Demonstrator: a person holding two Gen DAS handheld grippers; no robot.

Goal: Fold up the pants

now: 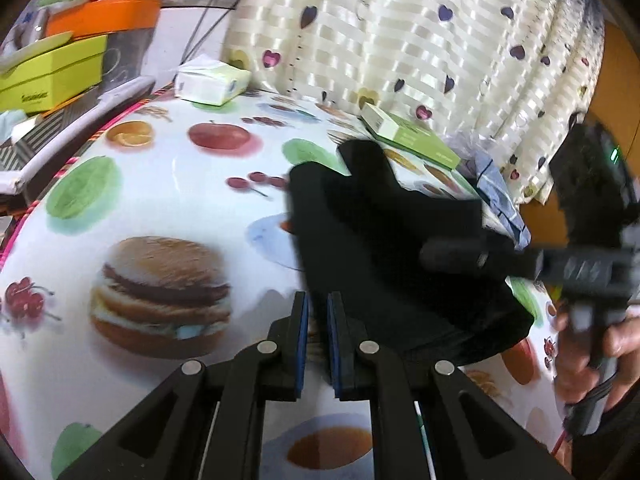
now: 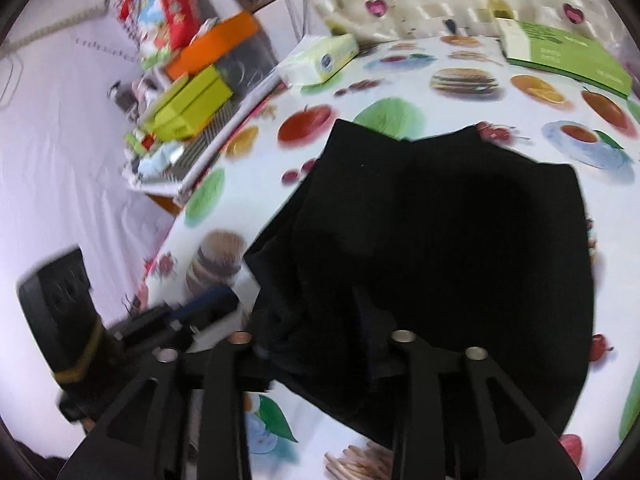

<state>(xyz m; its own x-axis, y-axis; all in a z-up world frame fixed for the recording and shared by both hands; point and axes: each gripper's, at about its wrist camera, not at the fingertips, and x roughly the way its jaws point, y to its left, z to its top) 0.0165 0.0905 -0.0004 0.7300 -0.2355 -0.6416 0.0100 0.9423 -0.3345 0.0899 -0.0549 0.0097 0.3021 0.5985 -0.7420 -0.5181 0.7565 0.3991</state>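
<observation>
The black pants [image 1: 384, 248] lie bunched on the table [image 1: 168, 200], whose cloth is printed with fruit and burgers, and serve here as the landmark. Just short of their near edge the left gripper [image 1: 318, 344] hovers above the table with its blue-padded jaws a narrow gap apart and nothing between them. At the pants' right side the right gripper [image 1: 472, 258] reaches in, blurred; in its own wrist view its fingertips are buried under folds of black cloth [image 2: 440, 240], so I cannot tell whether they pinch it. Beyond the pants a green box [image 1: 412, 136] rests near the heart-patterned curtain [image 1: 400, 40], and a tissue pack [image 1: 212, 80] sits far to their left.
</observation>
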